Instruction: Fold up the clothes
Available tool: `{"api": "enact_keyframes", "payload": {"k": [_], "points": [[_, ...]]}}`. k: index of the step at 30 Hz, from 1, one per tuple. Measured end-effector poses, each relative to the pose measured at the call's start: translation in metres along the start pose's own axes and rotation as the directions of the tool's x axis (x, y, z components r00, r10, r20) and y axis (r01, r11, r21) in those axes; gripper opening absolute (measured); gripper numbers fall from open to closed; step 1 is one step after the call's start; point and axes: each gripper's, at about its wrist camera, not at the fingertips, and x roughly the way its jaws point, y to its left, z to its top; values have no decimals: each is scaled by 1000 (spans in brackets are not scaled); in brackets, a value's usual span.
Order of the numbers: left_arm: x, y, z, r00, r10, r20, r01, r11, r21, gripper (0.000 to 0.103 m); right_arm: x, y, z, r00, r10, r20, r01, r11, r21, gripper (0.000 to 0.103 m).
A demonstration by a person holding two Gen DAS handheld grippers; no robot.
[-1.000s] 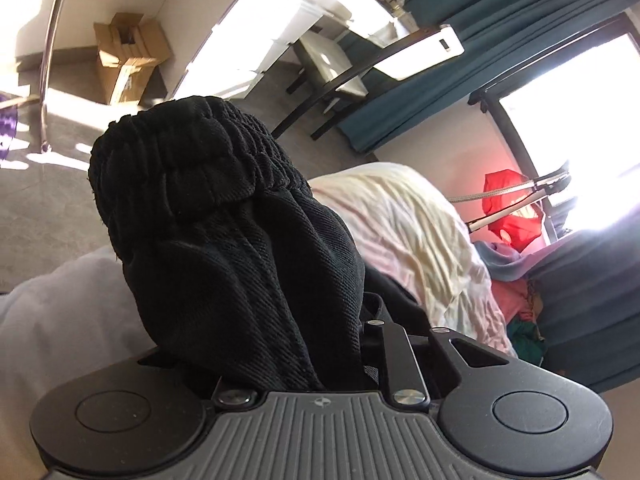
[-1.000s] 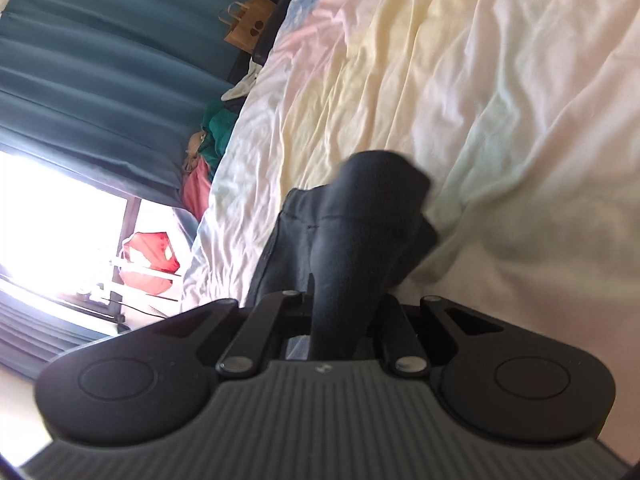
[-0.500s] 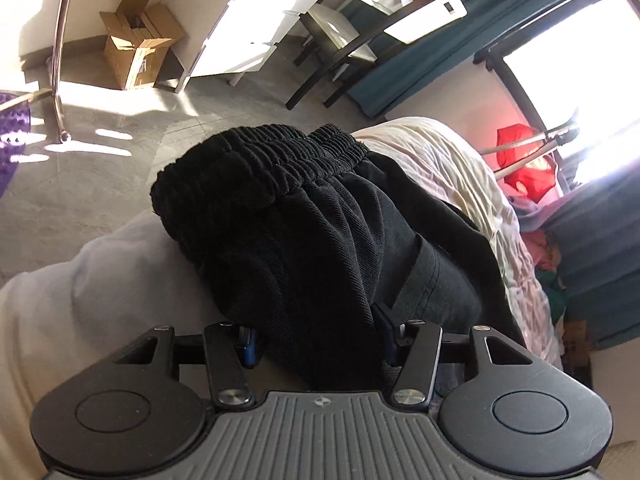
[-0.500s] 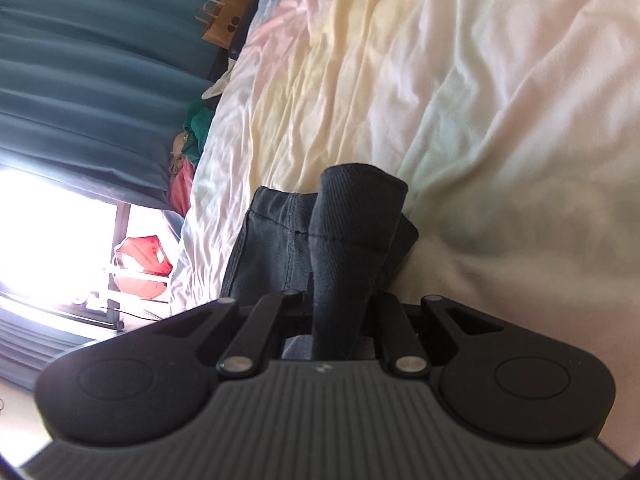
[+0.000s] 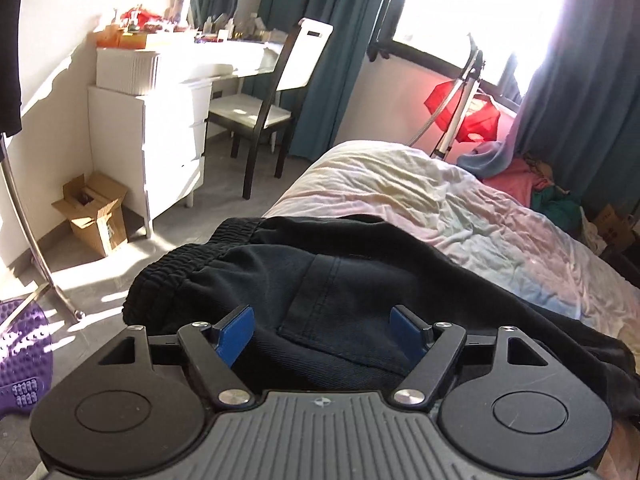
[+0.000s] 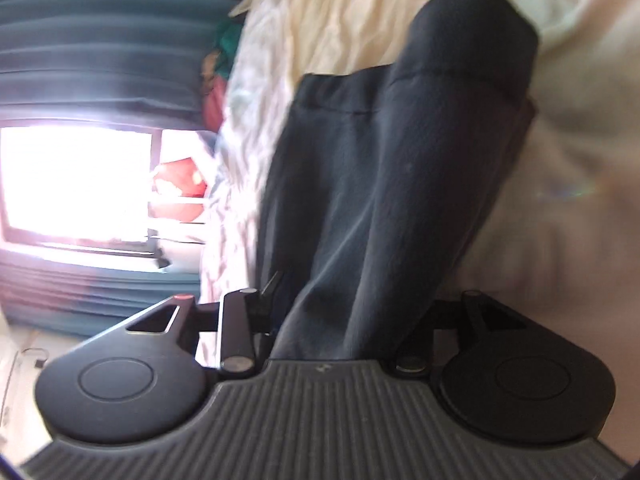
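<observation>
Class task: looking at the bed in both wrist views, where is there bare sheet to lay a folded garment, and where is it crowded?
Free: the rumpled sheet between the black trousers and the far clothes pile by the curtain. Crowded: the near end, under the trousers, where the left gripper and right gripper are opening.

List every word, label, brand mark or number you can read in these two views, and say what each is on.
No text can be read in either view.
Left gripper housing: a small round emblem, no letters.
Right gripper housing: the same kind of mark, blurred.
Cardboard box by the white drawers: a printed patch, too small to read.
Black trousers: no label in sight.
</observation>
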Motion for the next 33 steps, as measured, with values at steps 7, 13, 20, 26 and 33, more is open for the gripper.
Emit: {"api": "enact_keyframes", "payload": {"k": [7,13,20,26,33], "points": [[27,-59,-14,998,-54,16,52,996,69,78,17,-2,-11,999,-17,-42,16,1000,-11,45],[64,-116,-23,996,-82,20,78,985,157,79,24,6,-19,999,6,-40,-10,995,-99,46],[126,-171,-38,995,-98,16,92,972,218,80,16,21,-24,988,149,23,-145,980,-134,46],[192,-191,-70,992,-21,-127,62,943,327,81,13,3,-27,989,126,83,-125,992,-21,46],[198,-193,-84,994,15,-112,31,915,402,83,16,5,-30,999,21,48,-17,995,-96,39]]}}
